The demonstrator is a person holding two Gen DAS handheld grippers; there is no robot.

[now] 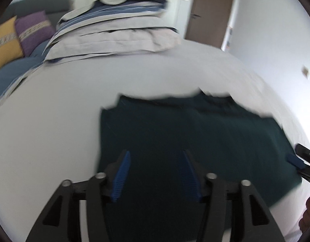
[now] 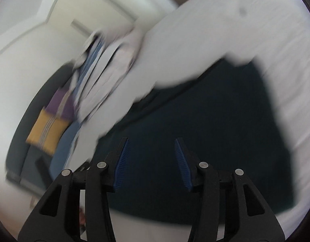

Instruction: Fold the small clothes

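A dark teal garment (image 1: 195, 137) lies flat on the white bed sheet (image 1: 54, 121). My left gripper (image 1: 156, 155) is open and empty, hovering over the garment's near left part. The right gripper (image 1: 302, 161) shows at the right edge of the left wrist view, at the garment's right corner. In the right wrist view my right gripper (image 2: 150, 143) is open and empty above the same garment (image 2: 215, 125), which lies on the sheet (image 2: 195, 30). Both views are blurred.
A stack of grey and blue striped pillows (image 1: 114, 30) lies at the head of the bed. A yellow cushion (image 1: 3, 42) and a purple cushion (image 1: 31, 30) sit on a sofa at the left. A brown door (image 1: 211, 10) stands beyond.
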